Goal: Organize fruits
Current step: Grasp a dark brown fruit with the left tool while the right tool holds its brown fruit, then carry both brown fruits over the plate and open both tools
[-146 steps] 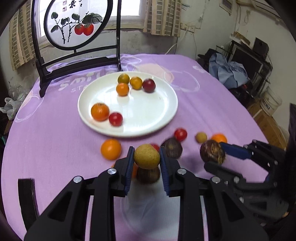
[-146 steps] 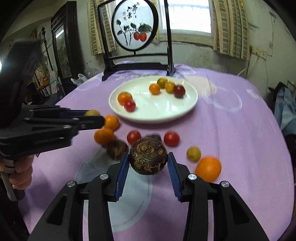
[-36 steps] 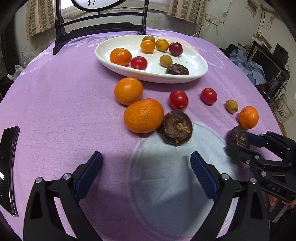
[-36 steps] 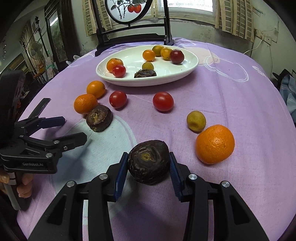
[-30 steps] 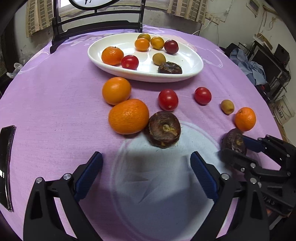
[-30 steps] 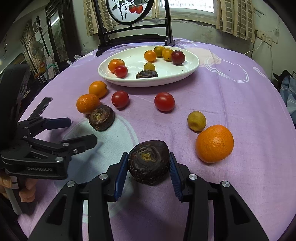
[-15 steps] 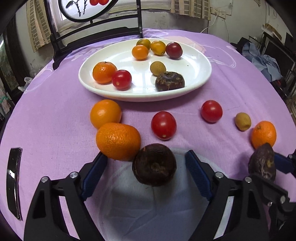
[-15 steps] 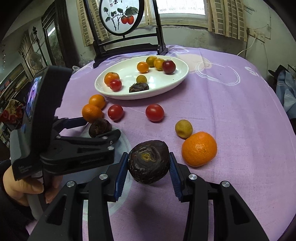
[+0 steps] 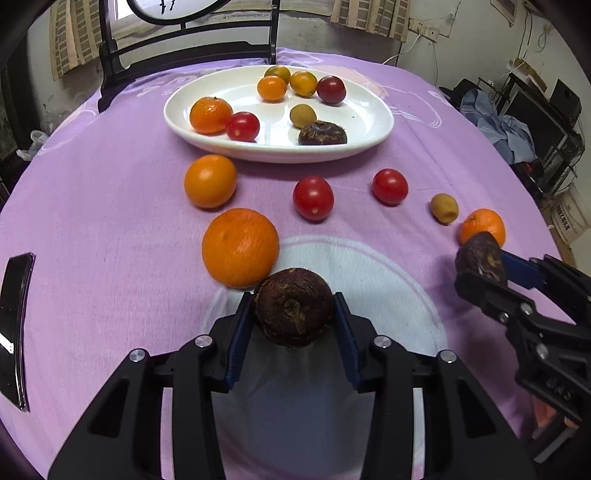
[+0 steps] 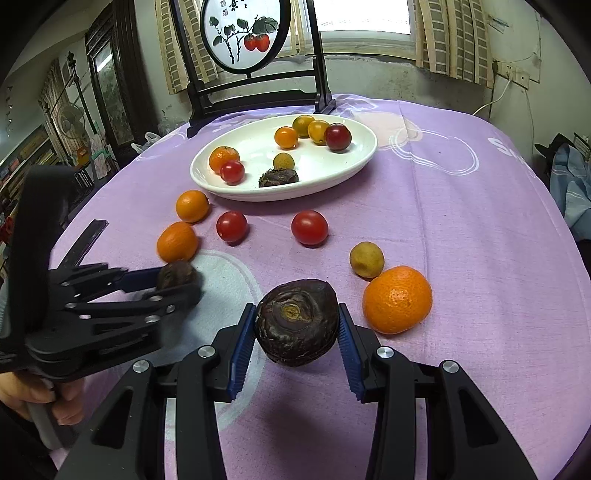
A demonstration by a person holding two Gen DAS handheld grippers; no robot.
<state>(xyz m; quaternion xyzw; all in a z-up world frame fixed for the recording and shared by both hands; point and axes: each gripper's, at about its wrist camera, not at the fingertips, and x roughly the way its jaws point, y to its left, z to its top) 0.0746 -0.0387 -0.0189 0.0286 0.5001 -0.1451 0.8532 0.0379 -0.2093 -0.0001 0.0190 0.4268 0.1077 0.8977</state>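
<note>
Purple cloth with pale printed rings covers the round table (image 10: pixel 480 229), and a white oval plate (image 9: pixel 373 122) stands toward its far side. On the plate lie a small orange mandarin (image 9: pixel 210 114), a red cherry tomato (image 9: pixel 242 126), a tan longan (image 9: pixel 303 115), a dark brown flattened water chestnut (image 9: pixel 322 133), and a far cluster of three orange-yellow and one dark red cherry tomato.

The left gripper (image 9: pixel 293 314) has its jaws clenched on a round dark brown water chestnut (image 9: pixel 293 312), close beside a large orange (image 9: pixel 240 246) on the cloth. The right gripper (image 10: pixel 296 325) grips a second dark wrinkled water chestnut (image 10: pixel 296 321) between its blue-padded jaws.

Only the left wrist view shows a dark flat strip (image 9: pixel 14 325) lying at the table's left edge in full, and black shelving with electronics and blue cloth at the far right of the room. Only the right wrist view shows the round painted screen (image 10: pixel 245 31) with red fruit in its black stand behind the plate, a bright window with striped curtains, and the person's left hand (image 10: pixel 44 398) on the gripper handle.

Loose on the cloth are a smaller orange (image 9: pixel 209 181), two red tomatoes (image 9: pixel 313 197) well apart, a tan longan fruit (image 10: pixel 366 259), and just beside it an orange mandarin (image 10: pixel 397 299).
</note>
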